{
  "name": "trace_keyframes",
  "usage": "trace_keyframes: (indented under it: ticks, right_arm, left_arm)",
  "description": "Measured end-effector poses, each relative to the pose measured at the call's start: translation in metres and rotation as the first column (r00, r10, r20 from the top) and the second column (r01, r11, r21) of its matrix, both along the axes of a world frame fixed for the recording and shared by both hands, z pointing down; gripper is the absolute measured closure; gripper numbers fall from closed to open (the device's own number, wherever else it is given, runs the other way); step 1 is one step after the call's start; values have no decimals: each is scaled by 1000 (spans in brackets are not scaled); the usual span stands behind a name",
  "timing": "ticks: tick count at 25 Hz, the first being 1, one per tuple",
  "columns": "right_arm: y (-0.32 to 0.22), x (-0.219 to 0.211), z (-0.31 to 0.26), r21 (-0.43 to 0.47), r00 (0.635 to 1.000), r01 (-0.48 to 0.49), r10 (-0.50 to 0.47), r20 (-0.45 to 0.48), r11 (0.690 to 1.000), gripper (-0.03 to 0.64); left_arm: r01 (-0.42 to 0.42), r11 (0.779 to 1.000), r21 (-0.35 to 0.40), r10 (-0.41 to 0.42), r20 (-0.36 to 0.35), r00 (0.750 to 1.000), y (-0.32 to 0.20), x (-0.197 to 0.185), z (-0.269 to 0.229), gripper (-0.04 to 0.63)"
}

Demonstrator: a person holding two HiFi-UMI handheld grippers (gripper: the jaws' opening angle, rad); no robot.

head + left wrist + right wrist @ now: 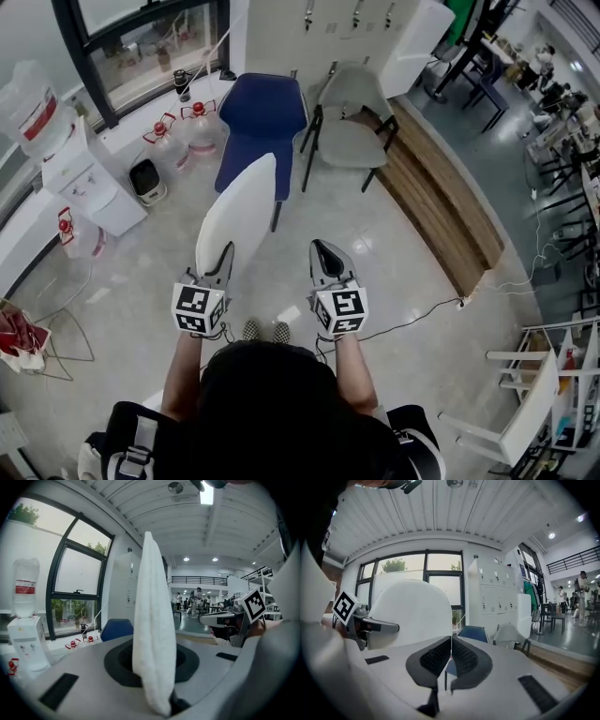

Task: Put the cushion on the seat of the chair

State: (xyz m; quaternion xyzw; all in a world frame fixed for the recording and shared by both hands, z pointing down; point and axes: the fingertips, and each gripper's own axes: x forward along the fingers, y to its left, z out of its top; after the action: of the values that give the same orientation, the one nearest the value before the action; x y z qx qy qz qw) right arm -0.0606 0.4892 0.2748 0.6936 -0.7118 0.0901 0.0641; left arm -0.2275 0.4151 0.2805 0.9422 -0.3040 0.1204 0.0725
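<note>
Nearest, the left gripper (223, 258) is clamped on the near edge of the cushion (239, 217). The white pad stands on edge between its jaws and rises up and away from the person. Just to its right, the right gripper (321, 251) has its jaws pressed together with nothing between them, and it touches nothing. Both tools point a little below level, out over bare floor (412, 281).

So the cushion is in the air, held by one edge, well short of any seat. This looks like the carrying step: the pad is picked up but not yet delivered.

Farther on, straight ahead of the cushion, stands a blue chair (263, 120) with its seat free. A grey chair (351, 131) sits just to its right, and water bottles (190, 127) stand on the floor to its left. The blue chair seems the likelier target, though the views do not settle it.

The next move calls for walking forward to the seat. The cushion must then tip from upright to flat and come down over the seat before the left jaws let go. The free right tool could steady the far edge.
</note>
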Motion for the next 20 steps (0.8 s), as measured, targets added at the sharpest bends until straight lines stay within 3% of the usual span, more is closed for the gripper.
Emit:
trace_keyframes:
  ticks: [14, 20]
  right_arm:
    - [-50, -30, 10, -13, 1000, 6, -6, -11, 1000, 588]
    - [-91, -13, 21, -16, 1000, 14, -14, -2, 1000, 588]
  left_arm:
    - [8, 1000, -22, -8, -14, 1000, -45, -29, 16, 528]
    - [31, 999, -43, -32, -9, 999, -83, -15, 27, 528]
